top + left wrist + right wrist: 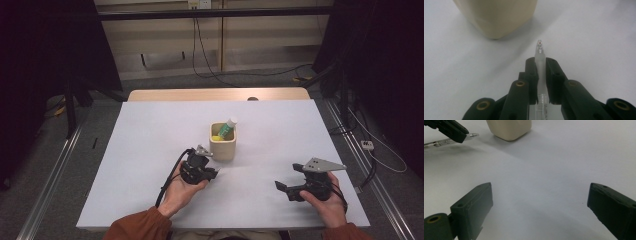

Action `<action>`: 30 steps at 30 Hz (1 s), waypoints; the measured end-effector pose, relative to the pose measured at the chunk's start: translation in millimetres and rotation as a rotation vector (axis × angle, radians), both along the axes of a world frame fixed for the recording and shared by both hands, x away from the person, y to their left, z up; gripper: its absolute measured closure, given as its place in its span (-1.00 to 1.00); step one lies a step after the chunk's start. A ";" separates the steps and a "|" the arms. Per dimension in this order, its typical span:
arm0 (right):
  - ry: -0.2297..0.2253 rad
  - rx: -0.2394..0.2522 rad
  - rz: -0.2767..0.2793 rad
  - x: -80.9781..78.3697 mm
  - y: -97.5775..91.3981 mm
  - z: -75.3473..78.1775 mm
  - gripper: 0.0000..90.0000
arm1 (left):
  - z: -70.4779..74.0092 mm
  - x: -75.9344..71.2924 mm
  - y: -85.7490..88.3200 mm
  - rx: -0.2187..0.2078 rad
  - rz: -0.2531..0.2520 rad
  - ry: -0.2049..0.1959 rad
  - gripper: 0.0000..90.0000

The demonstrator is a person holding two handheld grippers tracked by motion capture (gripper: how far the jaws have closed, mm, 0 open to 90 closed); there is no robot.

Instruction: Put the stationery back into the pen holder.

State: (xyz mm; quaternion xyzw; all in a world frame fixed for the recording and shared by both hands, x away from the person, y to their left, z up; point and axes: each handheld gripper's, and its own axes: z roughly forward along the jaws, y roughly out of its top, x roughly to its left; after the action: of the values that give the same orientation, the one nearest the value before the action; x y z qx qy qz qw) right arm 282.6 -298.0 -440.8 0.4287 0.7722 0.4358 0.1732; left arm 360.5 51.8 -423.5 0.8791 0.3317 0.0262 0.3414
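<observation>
The left gripper (541,75) has its jaws clamped on a clear pen (540,62), tip toward the beige holder cup (223,145) just ahead. Lift, tilt the pen upright, and release above the cup's mouth. The right gripper (539,207) rests wide open, empty.

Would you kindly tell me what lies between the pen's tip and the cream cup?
Only bare white table: in the left gripper view, the pen points at the cup across an empty gap.

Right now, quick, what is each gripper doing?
Left gripper: fingers shut on the clear pen.
Right gripper: fingers open, holding nothing.
</observation>
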 end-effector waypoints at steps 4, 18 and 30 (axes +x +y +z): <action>-0.004 -0.001 -0.002 0.0 -0.5 0.2 -0.86 | 5.6 -0.3 3.7 -0.055 -0.013 -0.008 0.80; -0.001 -0.002 -0.003 0.1 -0.3 -0.1 -0.86 | 20.5 -1.2 13.9 -0.188 -0.079 -0.067 0.80; 0.000 -0.002 -0.001 0.1 -0.1 -0.1 -0.86 | 41.6 -4.5 23.4 -0.273 -0.104 -0.162 0.80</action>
State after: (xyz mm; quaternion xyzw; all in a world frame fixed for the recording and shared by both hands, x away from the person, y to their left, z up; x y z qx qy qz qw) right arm 282.7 -298.1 -440.9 0.4291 0.7723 0.4350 0.1738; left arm 355.9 75.2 -381.9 0.8355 0.2578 0.0339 0.4841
